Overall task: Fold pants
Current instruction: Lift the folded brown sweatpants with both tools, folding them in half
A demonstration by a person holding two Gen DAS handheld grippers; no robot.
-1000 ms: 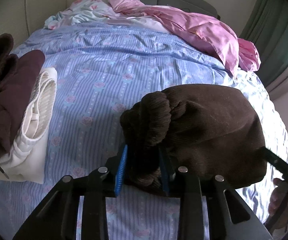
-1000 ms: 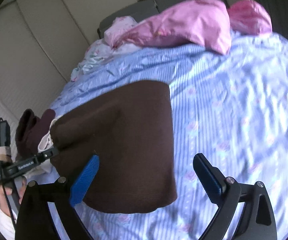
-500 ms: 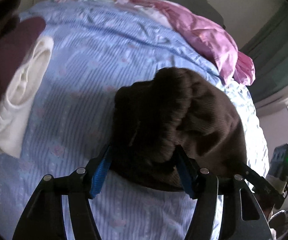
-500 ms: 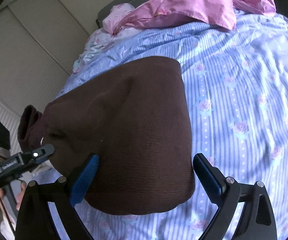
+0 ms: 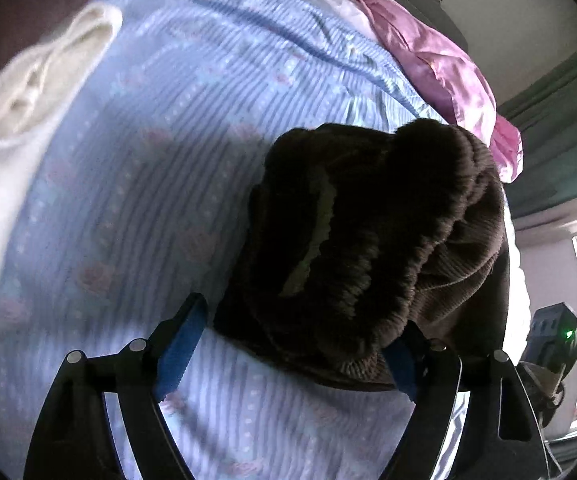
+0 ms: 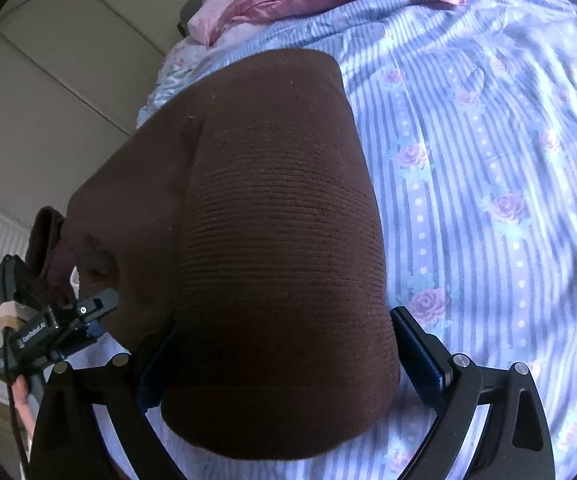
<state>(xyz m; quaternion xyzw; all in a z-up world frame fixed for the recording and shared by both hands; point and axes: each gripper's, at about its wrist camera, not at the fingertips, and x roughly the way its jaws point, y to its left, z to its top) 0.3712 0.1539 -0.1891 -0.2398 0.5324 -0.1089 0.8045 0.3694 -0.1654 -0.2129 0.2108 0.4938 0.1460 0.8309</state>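
Folded dark brown corduroy pants (image 6: 272, 240) lie on the blue striped floral bedsheet (image 6: 488, 160). In the left wrist view the bunched end of the pants (image 5: 368, 240) sits between the open blue-padded fingers of my left gripper (image 5: 288, 352), which no longer pinch it. My right gripper (image 6: 284, 356) is open, its fingers straddling the near folded edge of the pants. My left gripper also shows at the left in the right wrist view (image 6: 60, 320).
A folded cream garment (image 5: 20, 100) and dark maroon clothes (image 5: 28, 12) lie at the left of the bed. A pink satin quilt (image 5: 440, 64) is heaped at the head. Green curtains (image 5: 560, 120) and a window are to the right.
My left gripper has opened and let go of the bunched pants end, and swung closer. My right gripper has moved forward so its open fingers straddle the folded pants.
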